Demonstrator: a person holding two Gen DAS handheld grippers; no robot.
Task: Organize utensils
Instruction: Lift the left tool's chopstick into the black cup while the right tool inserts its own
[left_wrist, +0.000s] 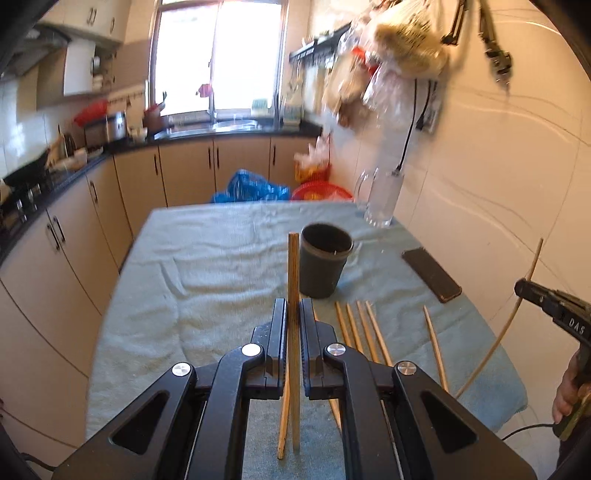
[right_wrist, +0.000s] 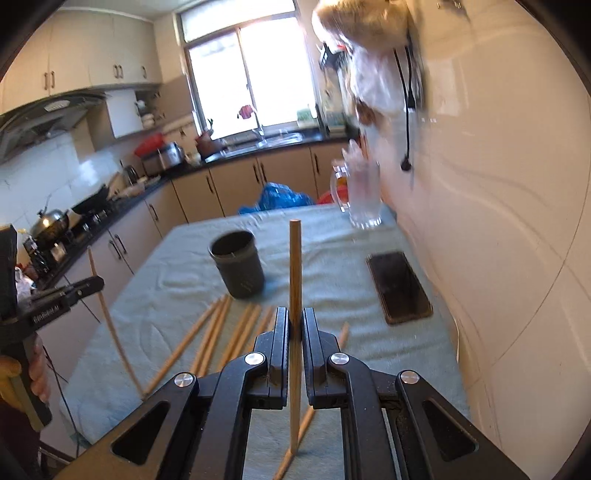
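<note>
- Chopsticks, long thin sticks of pale brown wood, were what the tidying turned on: one chopstick (left_wrist: 293, 280) stood nearly upright, pinched between the black pads of the left gripper (left_wrist: 293, 314), and another chopstick (right_wrist: 294, 273) stood the same way in the right gripper (right_wrist: 295, 323).
- Both pairs of fingers were drawn narrow, closed onto their sticks, each stick running on past the fingertips and down below the jaws.
- Just beyond the left fingertips, a little to their right, sat the dark grey round cup (left_wrist: 323, 264), mouth up and seemingly empty; from the right gripper it lay ahead and to the left of the fingers.
- Loose chopsticks (right_wrist: 218, 332) lay scattered flat on the pale blue-green towel (right_wrist: 325, 254) below and left of the right fingers, near the cup's foot.
- Ahead and right of the right fingers lay a black slab of a phone (right_wrist: 400, 286), and well beyond it a clear glass mug (right_wrist: 364, 199) at the far edge.
- I judged the sticks light and stiff, smooth enough to swivel in a pinch, so a grip near the middle, as here, looked wise.
- Gripped too near an end, a stick would likely droop or twist; the cup looked light enough to tip if a stick knocked its rim.
</note>
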